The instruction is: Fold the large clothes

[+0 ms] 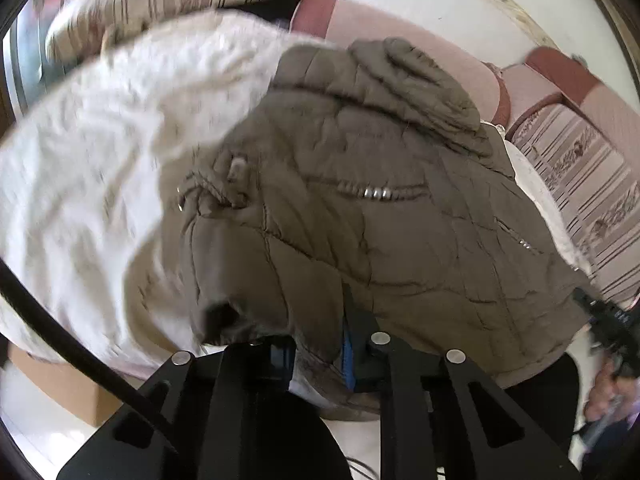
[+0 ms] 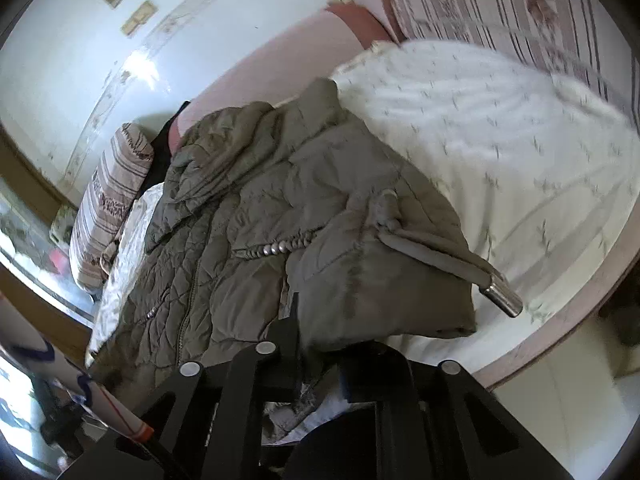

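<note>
Left gripper (image 1: 320, 356): jaws drawn nearly together, clamped on the near hem of an olive-brown quilted jacket (image 1: 360, 200). Fabric bunches between the black fingers, and a blue pad (image 1: 349, 364) shows on the inner face of the right-hand finger.

Right gripper (image 2: 316, 344): jaws narrow, pinching the jacket's near edge. Pale lining (image 2: 308, 400) hangs just below the grip.

Ahead of both pairs of jaws the jacket lies crumpled and partly folded over itself on a white bedspread (image 2: 500, 132). A row of metal beads (image 2: 276, 247) runs across the quilting just beyond the right jaws. To their right a drawcord with a metal end cap (image 2: 502, 294) rests on the bedspread.

Beyond the jacket: a striped floral cushion (image 2: 108, 208) far left of the right jaws, a pink padded surround (image 2: 280, 60) behind it, then a white wall (image 2: 80, 40).

In the left wrist view, the right-hand tool (image 1: 612, 320) shows at the far right edge, blurred.
</note>
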The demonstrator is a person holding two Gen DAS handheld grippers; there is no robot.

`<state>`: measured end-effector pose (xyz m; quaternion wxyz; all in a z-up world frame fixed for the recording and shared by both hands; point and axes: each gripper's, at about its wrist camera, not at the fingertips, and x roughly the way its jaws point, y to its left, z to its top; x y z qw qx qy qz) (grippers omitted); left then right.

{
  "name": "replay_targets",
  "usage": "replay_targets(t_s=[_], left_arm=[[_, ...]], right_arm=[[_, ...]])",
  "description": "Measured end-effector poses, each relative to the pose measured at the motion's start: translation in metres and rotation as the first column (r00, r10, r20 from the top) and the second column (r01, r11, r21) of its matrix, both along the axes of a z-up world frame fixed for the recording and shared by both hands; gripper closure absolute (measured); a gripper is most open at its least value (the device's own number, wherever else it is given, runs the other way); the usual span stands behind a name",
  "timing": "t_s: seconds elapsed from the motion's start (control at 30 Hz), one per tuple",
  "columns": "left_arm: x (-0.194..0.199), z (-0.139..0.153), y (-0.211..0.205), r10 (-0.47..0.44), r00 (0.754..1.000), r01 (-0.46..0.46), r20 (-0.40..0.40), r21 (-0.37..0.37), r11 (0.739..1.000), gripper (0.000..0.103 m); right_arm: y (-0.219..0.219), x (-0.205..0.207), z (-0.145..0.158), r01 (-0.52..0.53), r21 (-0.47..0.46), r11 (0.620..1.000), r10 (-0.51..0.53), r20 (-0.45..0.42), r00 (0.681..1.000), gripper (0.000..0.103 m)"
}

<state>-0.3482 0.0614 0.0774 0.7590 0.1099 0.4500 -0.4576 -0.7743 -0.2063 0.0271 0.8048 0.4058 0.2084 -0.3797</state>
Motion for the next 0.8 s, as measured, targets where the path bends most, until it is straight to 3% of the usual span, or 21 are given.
replay_targets(t_s=[0.13, 0.33, 0.6, 0.8], left_arm=[[-0.008, 0.019, -0.002, -0.012, 0.993, 0.014, 0.116, -0.016, 1.000, 0.087], [-0.010, 0.049, -0.012, -0.021, 0.974, 0.036, 0.228, -0.062, 0.997, 0.087], [0.011, 0.102, -0.046, -0.009, 0.959, 0.054, 0.282, -0.154, 0.987, 0.087], [0.051, 0.139, -0.103, 0.004, 0.962, 0.051, 0.271, -0.196, 0.979, 0.087]], right_arm=[[0.005, 0.004, 0.016, -0.011, -0.071, 0.997, 0.009, -0.028, 1.000, 0.092], [0.004, 0.005, 0.039, -0.033, -0.139, 0.990, 0.031, -0.018, 0.999, 0.092], [-0.019, 0.018, 0.091, -0.052, -0.238, 0.970, 0.057, 0.013, 0.998, 0.093], [-0.069, 0.051, 0.136, -0.049, -0.292, 0.955, 0.062, 0.037, 0.997, 0.093]])
